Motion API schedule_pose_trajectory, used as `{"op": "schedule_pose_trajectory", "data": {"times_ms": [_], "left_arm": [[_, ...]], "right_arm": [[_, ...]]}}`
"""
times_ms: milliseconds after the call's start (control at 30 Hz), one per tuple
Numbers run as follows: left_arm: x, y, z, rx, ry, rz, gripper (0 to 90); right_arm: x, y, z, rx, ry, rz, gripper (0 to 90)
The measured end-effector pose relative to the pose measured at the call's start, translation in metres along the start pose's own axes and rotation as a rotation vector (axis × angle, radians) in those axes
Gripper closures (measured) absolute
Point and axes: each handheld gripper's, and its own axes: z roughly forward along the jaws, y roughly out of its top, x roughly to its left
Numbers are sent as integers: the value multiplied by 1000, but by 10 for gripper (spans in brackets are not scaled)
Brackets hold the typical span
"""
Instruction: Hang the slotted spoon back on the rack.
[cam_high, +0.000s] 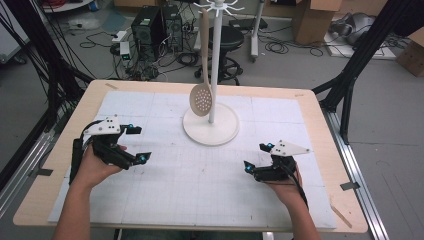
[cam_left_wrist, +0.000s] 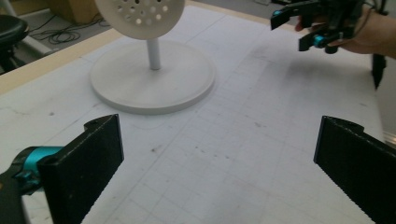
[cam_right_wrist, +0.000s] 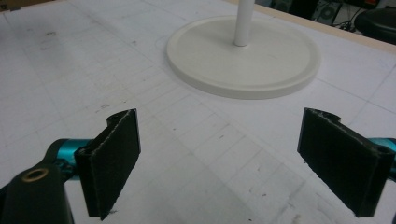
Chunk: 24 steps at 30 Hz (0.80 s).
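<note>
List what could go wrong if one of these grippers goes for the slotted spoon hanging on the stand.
1. The slotted spoon hangs freely from a hook on the stand, so a nudge may set it swinging away from the jaws.
2. Pulling sideways rather than lifting could tip the stand.
3. The left gripper and right gripper, both open, flank the stand; reaching together, they might collide.

No legible text, labels or nos. in any view.
The white mat (cam_high: 165, 190) carries printed grid lines only, no figures; cardboard boxes (cam_high: 312, 17) and PC towers (cam_high: 150, 27) at the back are too small and blurred to read; gripper bodies bear no readable marks.
</note>
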Motion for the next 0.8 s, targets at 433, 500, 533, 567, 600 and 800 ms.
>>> {"op": "schedule_pose_trajectory", "data": {"times_ms": [433, 500, 533, 567, 600, 800], "left_arm": [[-4, -4, -8, -40, -6, 7, 16], [-2, -5, -7, -44, 2, 7, 16], [-1, -7, -7, -41, 4, 6, 17], [0, -8, -6, -37, 5, 5, 16], [0, -9, -5, -35, 7, 2, 17], [2, -13, -6, -32, 4, -12, 17]], "right_arm": [[-1, 0, -1, -9, 7, 2, 125], [-1, -1, -2, -6, 7, 6, 125], [-2, 0, -2, -10, 5, 3, 125], [-2, 0, -2, -11, 5, 7, 125], [-3, -1, -3, -10, -1, 4, 125], [-4, -1, -6, -16, -10, 17, 125]]}}
